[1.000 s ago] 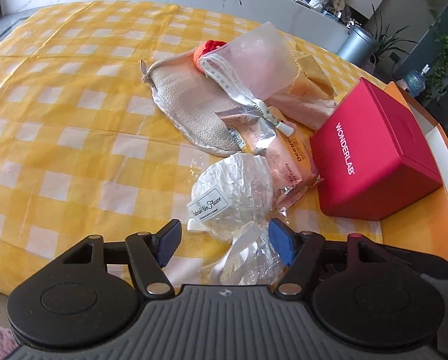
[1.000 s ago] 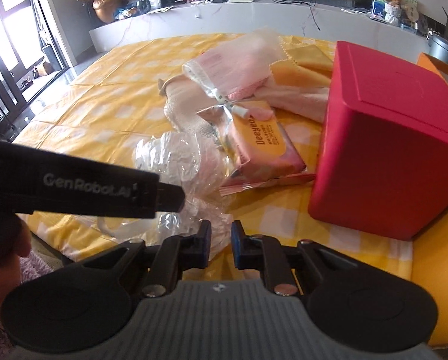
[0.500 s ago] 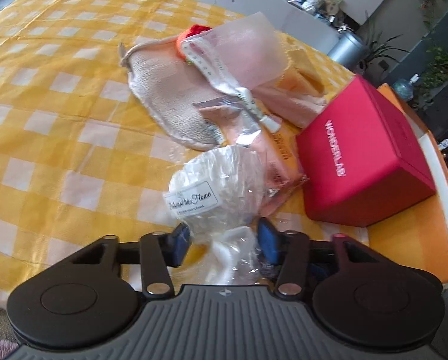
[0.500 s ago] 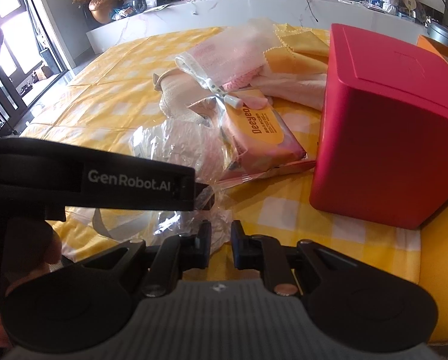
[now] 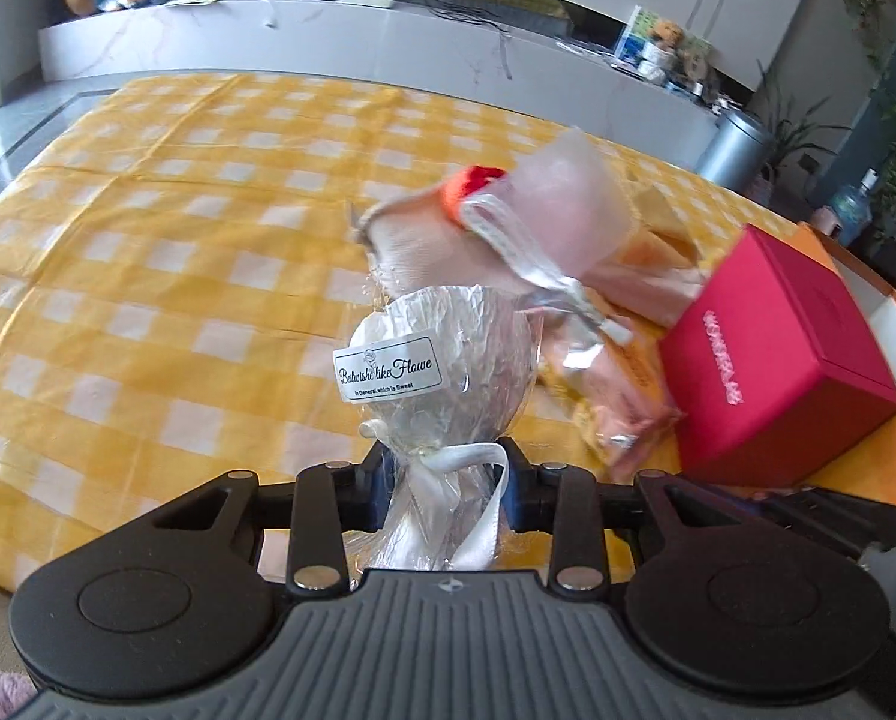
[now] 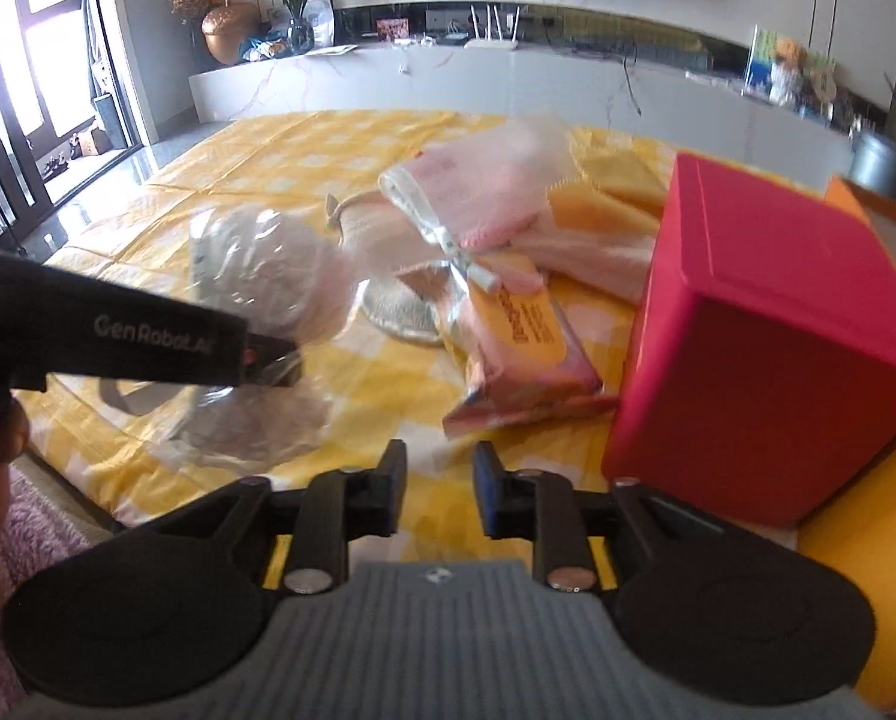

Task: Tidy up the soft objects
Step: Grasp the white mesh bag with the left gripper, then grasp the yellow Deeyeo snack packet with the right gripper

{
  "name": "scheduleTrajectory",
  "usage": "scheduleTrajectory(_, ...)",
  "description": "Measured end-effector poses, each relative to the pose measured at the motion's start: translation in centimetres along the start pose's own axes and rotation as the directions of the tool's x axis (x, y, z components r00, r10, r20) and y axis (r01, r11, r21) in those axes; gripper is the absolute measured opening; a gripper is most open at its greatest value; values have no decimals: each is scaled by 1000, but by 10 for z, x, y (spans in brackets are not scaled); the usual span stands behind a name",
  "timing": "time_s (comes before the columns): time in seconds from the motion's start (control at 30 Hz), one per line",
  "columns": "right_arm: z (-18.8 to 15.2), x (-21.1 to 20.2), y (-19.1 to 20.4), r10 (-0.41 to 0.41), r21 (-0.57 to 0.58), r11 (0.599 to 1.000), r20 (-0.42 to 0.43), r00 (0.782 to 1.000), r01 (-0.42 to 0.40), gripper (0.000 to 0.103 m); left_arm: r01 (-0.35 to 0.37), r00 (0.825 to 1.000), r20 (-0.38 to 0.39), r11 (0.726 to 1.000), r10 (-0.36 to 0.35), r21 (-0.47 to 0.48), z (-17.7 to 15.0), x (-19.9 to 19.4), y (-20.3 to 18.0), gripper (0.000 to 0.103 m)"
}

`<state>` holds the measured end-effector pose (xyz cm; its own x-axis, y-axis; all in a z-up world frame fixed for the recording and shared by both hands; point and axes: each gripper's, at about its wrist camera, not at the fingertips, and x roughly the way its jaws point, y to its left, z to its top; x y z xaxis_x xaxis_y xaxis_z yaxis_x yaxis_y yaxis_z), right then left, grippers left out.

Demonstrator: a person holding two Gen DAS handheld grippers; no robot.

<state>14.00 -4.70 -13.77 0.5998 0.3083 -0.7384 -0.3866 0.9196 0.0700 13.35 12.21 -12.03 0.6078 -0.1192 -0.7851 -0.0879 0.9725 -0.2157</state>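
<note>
The cellophane-wrapped bundle point(image 5: 442, 360) is being gripped at its ribbon-tied neck by the left hand-held gripper point(image 5: 448, 489), above the worktop point(image 5: 148, 276). The right hand-held gripper point(image 6: 439, 495) is being held open and empty, near the red box point(image 6: 772, 348) and wipes pack point(image 6: 526, 348).

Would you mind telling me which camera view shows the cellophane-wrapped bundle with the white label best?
The left wrist view: the cellophane-wrapped bundle sits centred, label readable, its ribboned neck pinched in the left gripper. The right wrist view shows it only blurred, from the side, label edge-on, partly behind the left gripper's body.
</note>
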Motion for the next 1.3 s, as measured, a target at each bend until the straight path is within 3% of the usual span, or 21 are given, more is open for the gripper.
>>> scheduleTrajectory(0.07, 4, 5, 6, -34, -25, 999, 17, 999, 35, 38, 10, 1000, -8, 999, -10, -35, -2, 3, 7, 39)
scheduleTrajectory(0.27, 10, 26, 26, -183, -169, 966, 91, 979, 196, 39, 9, 1000, 10, 999, -8, -43, -6, 5, 10, 39)
scheduleTrajectory(0.53, 12, 49, 23, -265, -211, 937, 94, 960, 279, 39, 20, 1000, 17, 1000, -20, 6, -12, 9, 3, 39)
scheduleTrajectory(0.6, 12, 53, 21, -261, -200, 941, 87, 961, 273, 35, 38, 999, 20, 999, -38, 3, -12, 10, 4, 39)
scheduleTrajectory(0.67, 9, 52, 22, -264, -201, 940, 90, 960, 277, 20, 37, 999, 21, 999, -37, 4, -12, 10, 4, 39)
scheduleTrajectory(0.77, 6, 46, 24, -259, -207, 940, 88, 962, 272, 11, 32, 999, 21, 999, -32, 7, -13, 9, 3, 39)
scheduleTrajectory(1.1, 2, 2, 23, -182, -102, 977, 36, 983, 185, 5, 18, 999, 26, 1000, -19, 17, -22, -9, -1, 39)
scheduleTrajectory(1.3, -1, -22, 1, -29, 126, 992, -25, 999, 32, 4, 8, 1000, 17, 1000, -8, 12, -35, -28, -4, 39)
